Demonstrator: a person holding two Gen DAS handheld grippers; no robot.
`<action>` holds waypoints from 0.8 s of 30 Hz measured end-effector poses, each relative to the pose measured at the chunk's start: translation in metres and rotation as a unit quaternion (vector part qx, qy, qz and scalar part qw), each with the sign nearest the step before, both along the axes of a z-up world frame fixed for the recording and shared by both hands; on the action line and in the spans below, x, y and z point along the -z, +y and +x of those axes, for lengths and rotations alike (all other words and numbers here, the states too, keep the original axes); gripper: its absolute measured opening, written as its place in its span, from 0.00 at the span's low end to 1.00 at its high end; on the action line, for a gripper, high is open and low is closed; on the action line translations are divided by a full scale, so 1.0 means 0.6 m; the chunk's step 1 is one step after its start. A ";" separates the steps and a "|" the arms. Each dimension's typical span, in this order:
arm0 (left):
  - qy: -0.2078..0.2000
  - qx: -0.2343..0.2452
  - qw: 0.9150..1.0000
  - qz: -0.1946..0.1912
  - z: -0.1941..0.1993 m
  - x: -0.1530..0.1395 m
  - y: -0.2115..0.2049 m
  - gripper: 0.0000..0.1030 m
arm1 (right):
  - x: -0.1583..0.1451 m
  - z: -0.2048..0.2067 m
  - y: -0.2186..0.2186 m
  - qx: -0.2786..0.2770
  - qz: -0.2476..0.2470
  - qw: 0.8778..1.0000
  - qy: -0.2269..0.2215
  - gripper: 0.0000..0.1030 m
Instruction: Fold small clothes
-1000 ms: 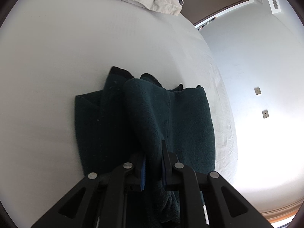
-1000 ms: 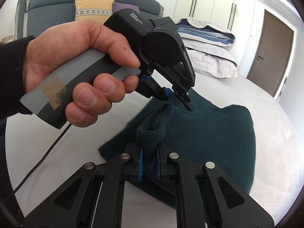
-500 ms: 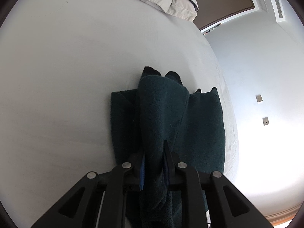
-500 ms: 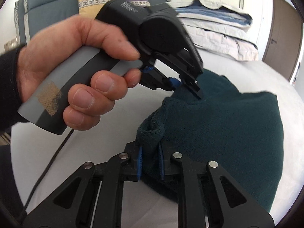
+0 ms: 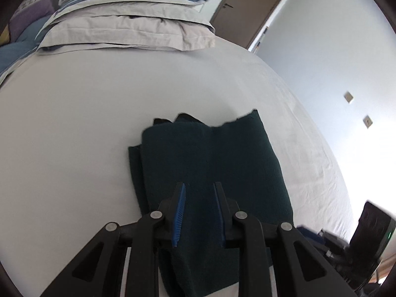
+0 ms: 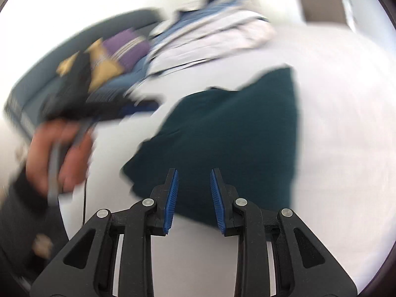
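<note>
The left tongs [image 5: 199,185] stand apart with nothing between their blue pads, poised over the near part of a dark green cloth [image 5: 212,158]. The right tongs [image 6: 193,172] are likewise spread and empty, their tips above the cloth's [image 6: 230,133] near edge. The cloth lies folded on the white bed [image 5: 74,128], one layer lapped over another. In the blurred right view, a hand [image 6: 59,148] holds the other tool off to the left. Pillows [image 5: 128,24] are stacked at the bed's far end, with a brown door [image 5: 250,7] beyond.
</note>
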State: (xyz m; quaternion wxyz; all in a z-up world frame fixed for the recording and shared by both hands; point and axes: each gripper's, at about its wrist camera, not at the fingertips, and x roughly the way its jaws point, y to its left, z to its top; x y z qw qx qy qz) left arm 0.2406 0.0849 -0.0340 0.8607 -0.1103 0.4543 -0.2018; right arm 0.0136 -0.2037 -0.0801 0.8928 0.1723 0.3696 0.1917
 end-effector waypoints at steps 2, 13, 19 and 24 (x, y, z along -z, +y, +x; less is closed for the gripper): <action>0.007 0.010 1.000 0.028 -0.015 0.032 -0.017 0.23 | 0.012 0.010 -0.045 0.013 0.040 0.999 0.015 0.27; 0.016 -0.021 0.999 -0.022 -0.077 0.112 0.023 0.21 | 0.130 0.036 -0.125 0.019 0.057 0.993 0.103 0.00; 0.017 -0.029 0.999 -0.040 -0.095 0.117 0.028 0.21 | 0.105 0.054 -0.092 0.006 0.038 0.994 0.104 0.07; 0.025 -0.039 0.997 -0.058 -0.108 0.130 0.033 0.20 | 0.108 0.041 -0.046 -0.034 -0.003 0.991 0.130 0.06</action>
